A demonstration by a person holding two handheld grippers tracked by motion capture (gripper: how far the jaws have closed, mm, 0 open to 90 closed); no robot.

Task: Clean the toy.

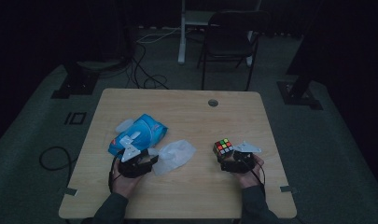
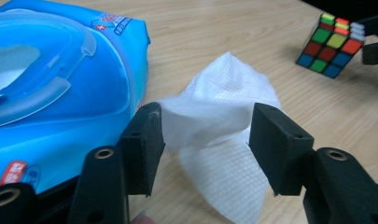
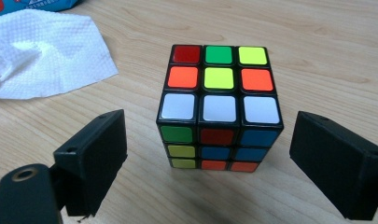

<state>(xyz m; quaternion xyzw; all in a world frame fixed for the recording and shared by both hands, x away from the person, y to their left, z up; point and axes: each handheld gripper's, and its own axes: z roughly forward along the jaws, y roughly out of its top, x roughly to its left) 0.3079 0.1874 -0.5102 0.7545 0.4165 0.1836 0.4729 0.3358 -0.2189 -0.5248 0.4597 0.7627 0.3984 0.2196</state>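
Right gripper view puts the puzzle cube (image 3: 219, 109) dead ahead at twelve o'clock of the right gripper (image 3: 207, 158), standing flat on the wooden table (image 3: 317, 42) in the gap between the two black jaws. Both jaws stand wide and clear of the cube's sides, one at nine o'clock of it and one at three, so nothing is gripped; closing squarely on those two faces is likely what the next move needs.

From the high view, the right gripper (image 1: 236, 161) is far nearer the cube (image 1: 223, 147) than the left gripper (image 1: 144, 161). The left gripper's jaws also stand apart, with the white wipe (image 2: 224, 135) lying loose between them, and the blue wipe pack (image 2: 60, 93) sits at ten o'clock.
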